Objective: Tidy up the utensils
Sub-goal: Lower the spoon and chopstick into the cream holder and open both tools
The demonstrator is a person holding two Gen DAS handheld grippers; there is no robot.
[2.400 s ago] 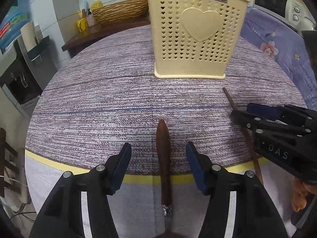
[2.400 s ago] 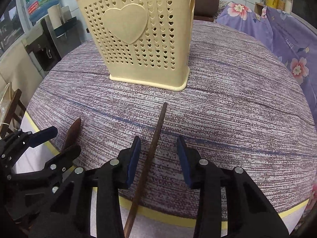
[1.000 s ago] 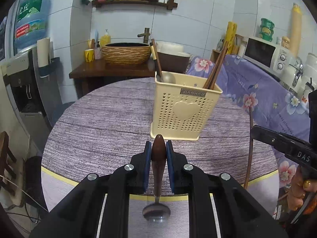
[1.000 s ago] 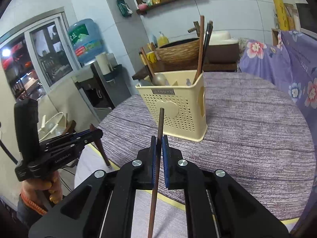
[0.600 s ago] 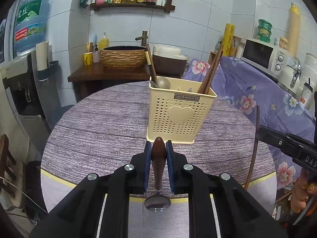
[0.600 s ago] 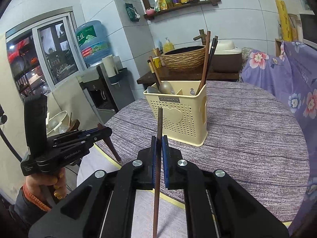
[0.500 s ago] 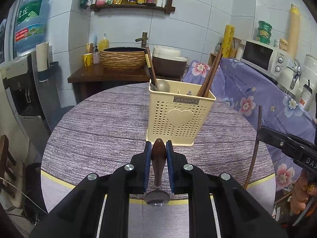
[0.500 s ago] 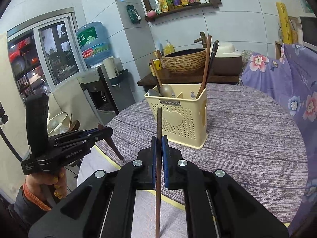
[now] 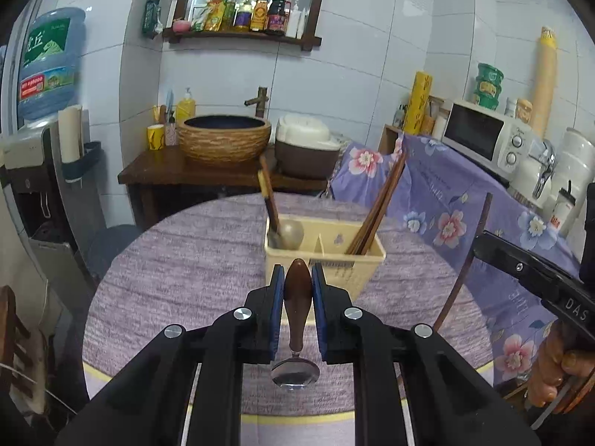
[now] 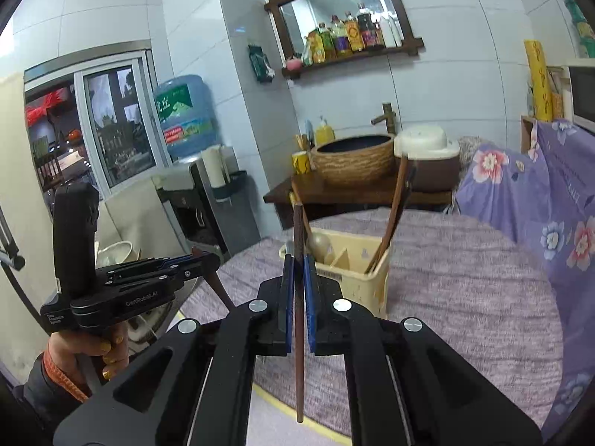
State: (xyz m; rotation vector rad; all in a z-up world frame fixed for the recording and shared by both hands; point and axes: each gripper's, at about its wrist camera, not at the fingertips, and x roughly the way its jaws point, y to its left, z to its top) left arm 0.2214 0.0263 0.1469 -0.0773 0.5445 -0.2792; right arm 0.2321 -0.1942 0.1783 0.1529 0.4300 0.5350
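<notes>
Both utensils are lifted above the round table's near edge, the left gripper point(image 9: 298, 290) pinching a wooden-handled spoon point(image 9: 296, 319) and the right gripper point(image 10: 298, 290) a chopstick point(image 10: 298, 297); next, each must drop into its compartment of the cream utensil holder point(image 9: 346, 271).

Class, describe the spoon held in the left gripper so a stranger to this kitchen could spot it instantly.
Start at the round purple table and its cream holder. In front of that, the left gripper clamps a spoon by its brown wooden handle, steel bowl hanging down. The holder's spoon stands bowl up.
</notes>
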